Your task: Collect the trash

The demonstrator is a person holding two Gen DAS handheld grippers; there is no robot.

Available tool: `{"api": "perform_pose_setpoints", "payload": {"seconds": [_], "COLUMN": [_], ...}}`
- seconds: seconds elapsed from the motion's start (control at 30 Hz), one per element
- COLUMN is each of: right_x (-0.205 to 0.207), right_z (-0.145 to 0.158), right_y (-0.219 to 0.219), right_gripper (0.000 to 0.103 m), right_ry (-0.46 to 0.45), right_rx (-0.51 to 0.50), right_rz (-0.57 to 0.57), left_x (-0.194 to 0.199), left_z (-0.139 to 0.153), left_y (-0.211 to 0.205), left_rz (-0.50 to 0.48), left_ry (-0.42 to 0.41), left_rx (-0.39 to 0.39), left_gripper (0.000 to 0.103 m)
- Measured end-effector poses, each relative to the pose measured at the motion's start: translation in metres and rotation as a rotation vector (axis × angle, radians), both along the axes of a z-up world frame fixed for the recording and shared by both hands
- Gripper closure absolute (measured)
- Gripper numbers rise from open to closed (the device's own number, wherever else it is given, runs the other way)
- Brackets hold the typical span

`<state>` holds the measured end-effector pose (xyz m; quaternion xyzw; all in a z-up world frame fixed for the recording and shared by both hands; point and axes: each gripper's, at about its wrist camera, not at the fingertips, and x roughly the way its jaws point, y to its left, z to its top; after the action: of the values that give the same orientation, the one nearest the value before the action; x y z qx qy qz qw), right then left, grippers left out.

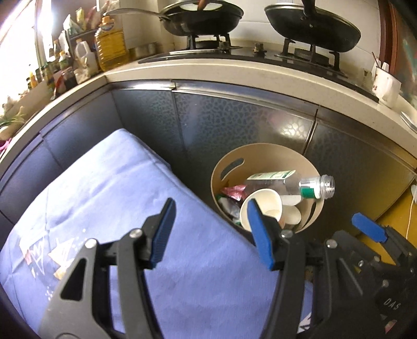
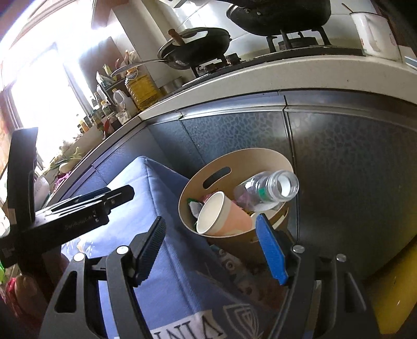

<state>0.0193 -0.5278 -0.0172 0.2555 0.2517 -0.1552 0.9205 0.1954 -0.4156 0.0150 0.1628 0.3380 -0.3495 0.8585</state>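
A round tan bin [image 1: 226, 167] [image 2: 198, 194] stands on the floor against the dark cabinet, beside the blue-covered surface [image 1: 109, 187] [image 2: 146, 208]. Inside it lie a white paper cup [image 1: 263, 206] [image 2: 216, 216], a clear uncapped plastic bottle [image 1: 315, 186] [image 2: 271, 189] leaning over the rim, a green-and-white carton [image 1: 271, 175] and crumpled wrappers [image 1: 234, 191]. My left gripper [image 1: 211, 232] hovers open over the blue cover's edge, nothing between its blue pads. My right gripper [image 2: 211, 245] is open and empty too, near the bin; one of its fingertips [image 1: 367, 229] shows at the right of the left wrist view.
A kitchen counter [image 1: 260, 75] runs above the cabinets, with two black pans [image 1: 200, 18] on a gas stove, a yellow oil jug [image 1: 110, 44], bottles at the left and a white mug [image 1: 385, 86] at the right. Yellow floor [image 2: 391, 300] lies right of the bin.
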Motion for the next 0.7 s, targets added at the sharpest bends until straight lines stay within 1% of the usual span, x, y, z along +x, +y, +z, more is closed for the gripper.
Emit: {"api": "perform_pose_setpoints", "payload": {"seconds": [0.23,0.33,0.5,0.53,0.57,0.63,0.7], "right_x": [-0.008,-0.014,-0.022,-0.024,-0.025,-0.028,-0.030], "right_z": [0.013,0.017,0.025,0.026,0.028,0.031,0.034], "right_y": [0.005,0.008,0.012,0.013,0.013,0.016,0.018], "right_gripper": [0.033,0.033,0.031,0.030,0.029,0.028,0.026], "right_ry": [-0.001,-0.002,0.006,0.005,0.004,0.005,0.008], "right_rx": [0.042,0.056,0.083,0.095,0.103,0.113,0.110], "right_rz": [-0.024,-0.040,-0.070,-0.072,-0.073,-0.075,-0.079], "left_x": [-0.012,-0.018,-0.027,-0.030,-0.033,-0.039,-0.047], "left_z": [0.008,0.012,0.016,0.017,0.019,0.023,0.027], "left_y": [0.013,0.020,0.030,0.032,0.035,0.040,0.043], "left_rz": [0.010,0.016,0.018,0.018,0.020,0.024,0.024], "left_ry": [-0.019,-0.029,-0.034,-0.036,-0.041,-0.061,-0.083], "left_rx": [-0.014,-0.022,-0.020,-0.020,-0.020,-0.022,-0.018], "left_gripper": [0.048,0.042,0.041,0.040,0.035,0.029,0.026]}}
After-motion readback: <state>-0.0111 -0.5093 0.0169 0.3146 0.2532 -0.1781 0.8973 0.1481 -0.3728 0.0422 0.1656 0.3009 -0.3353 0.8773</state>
